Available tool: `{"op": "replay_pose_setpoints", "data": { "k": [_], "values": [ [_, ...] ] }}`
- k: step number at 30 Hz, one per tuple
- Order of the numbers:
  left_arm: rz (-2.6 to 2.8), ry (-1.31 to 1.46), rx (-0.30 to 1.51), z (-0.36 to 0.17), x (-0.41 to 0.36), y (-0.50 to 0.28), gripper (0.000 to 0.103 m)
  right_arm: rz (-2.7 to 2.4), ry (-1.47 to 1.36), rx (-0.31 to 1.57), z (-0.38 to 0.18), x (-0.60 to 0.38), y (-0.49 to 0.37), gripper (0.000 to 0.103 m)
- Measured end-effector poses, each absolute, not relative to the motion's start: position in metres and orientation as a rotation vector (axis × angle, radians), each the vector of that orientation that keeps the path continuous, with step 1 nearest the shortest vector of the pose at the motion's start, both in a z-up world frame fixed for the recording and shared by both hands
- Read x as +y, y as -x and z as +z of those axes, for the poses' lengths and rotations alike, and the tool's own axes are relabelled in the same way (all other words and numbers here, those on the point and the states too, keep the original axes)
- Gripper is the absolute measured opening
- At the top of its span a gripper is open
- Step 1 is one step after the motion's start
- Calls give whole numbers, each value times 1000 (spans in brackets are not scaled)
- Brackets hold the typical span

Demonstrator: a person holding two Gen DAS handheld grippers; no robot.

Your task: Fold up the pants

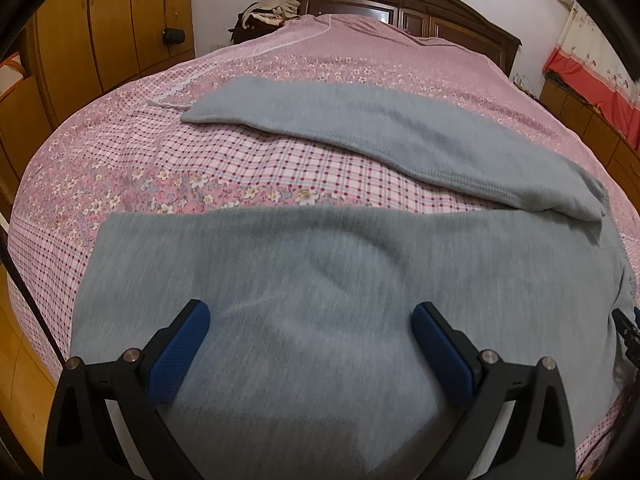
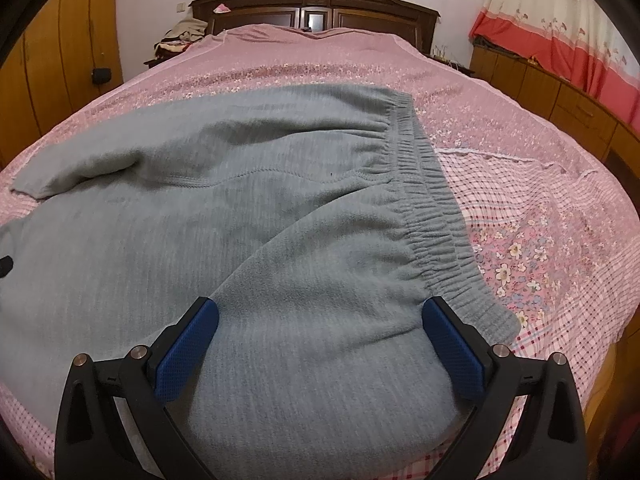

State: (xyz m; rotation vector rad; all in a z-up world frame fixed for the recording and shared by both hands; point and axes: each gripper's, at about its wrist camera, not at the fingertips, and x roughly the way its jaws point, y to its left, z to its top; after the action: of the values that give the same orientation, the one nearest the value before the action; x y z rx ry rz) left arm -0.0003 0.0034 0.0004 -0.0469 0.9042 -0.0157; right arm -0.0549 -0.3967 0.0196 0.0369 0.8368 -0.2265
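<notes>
Grey fleece pants (image 2: 240, 208) spread flat on pink floral bedsheet (image 1: 120, 168), legs apart in V. Far leg (image 1: 360, 132) runs diagonal across bed; near leg (image 1: 304, 272) lies under left gripper (image 1: 310, 312). Left jaws spread wide, blue pads (image 1: 180, 352) over near leg, nothing clamped. Right gripper (image 2: 320, 316) also wide, over hip area just beside elastic waistband (image 2: 432, 208), nothing clamped. Contact with fabric: cannot tell. Dark wood headboard (image 2: 312, 4) at far end, wardrobe (image 1: 100, 20) on left.
</notes>
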Motion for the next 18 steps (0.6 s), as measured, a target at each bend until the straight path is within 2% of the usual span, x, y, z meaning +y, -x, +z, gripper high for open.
{"op": "replay_pose_setpoints", "data": {
  "k": [13, 18],
  "values": [
    [-58, 87, 1064, 15, 11, -22, 103, -172, -78, 817, 54, -411, 52, 103],
    [-97, 78, 1065, 30, 7, -28, 103, -172, -84, 787, 71, -418, 38, 103]
  ]
}}
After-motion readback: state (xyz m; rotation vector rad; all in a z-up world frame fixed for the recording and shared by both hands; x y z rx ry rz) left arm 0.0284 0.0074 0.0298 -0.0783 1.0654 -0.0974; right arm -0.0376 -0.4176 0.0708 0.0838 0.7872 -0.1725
